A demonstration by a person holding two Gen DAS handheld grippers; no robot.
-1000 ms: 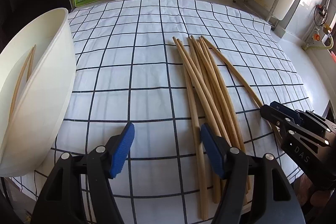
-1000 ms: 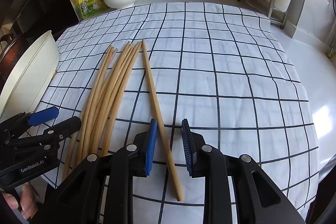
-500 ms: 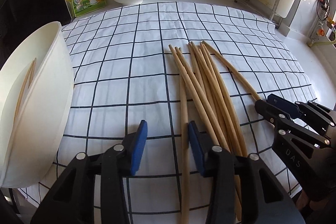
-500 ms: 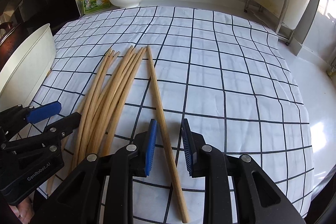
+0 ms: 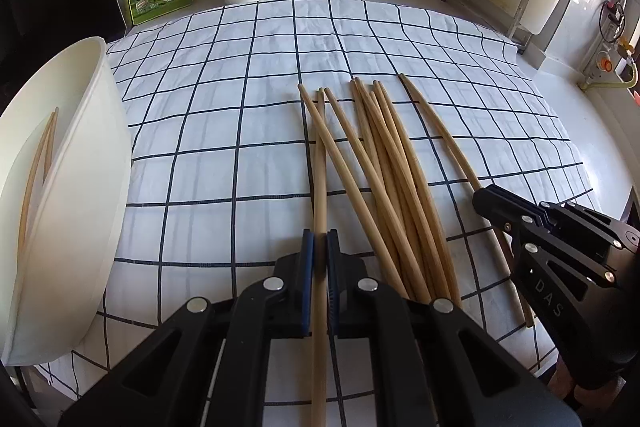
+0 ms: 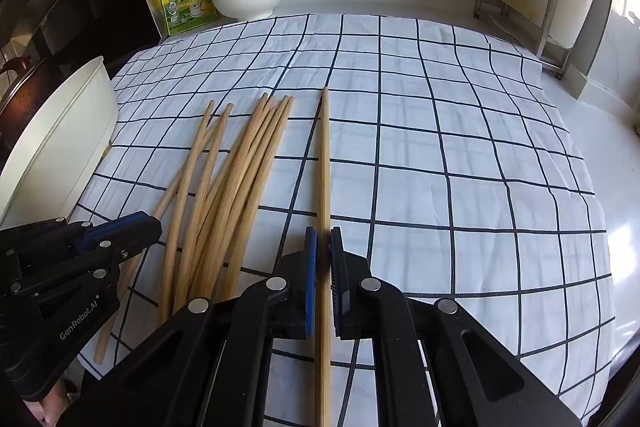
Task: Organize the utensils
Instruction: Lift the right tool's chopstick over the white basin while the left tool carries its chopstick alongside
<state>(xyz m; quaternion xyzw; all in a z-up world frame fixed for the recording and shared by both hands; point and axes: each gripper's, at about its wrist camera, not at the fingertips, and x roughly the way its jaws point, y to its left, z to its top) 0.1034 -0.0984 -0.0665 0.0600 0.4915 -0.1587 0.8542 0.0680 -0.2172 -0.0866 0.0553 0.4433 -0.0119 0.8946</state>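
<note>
1. Lying on the white black-grid tablecloth (image 5: 240, 131) is a fan of long bamboo chopsticks (image 5: 392, 187).
2. Left gripper (image 5: 320, 259) is pinched onto the leftmost chopstick (image 5: 320, 163).
3. Right gripper (image 6: 323, 259) is clamped on the separate rightmost chopstick (image 6: 325, 155).
4. The big white plastic tub (image 5: 92, 163), left of the cloth, has two chopsticks inside.

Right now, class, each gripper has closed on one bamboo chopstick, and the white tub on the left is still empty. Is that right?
Not quite. Each gripper is shut on one bamboo chopstick, the left gripper on the leftmost chopstick and the right gripper on the separate chopstick. But the white tub is not empty: the left wrist view shows two chopsticks in the tub.
</note>
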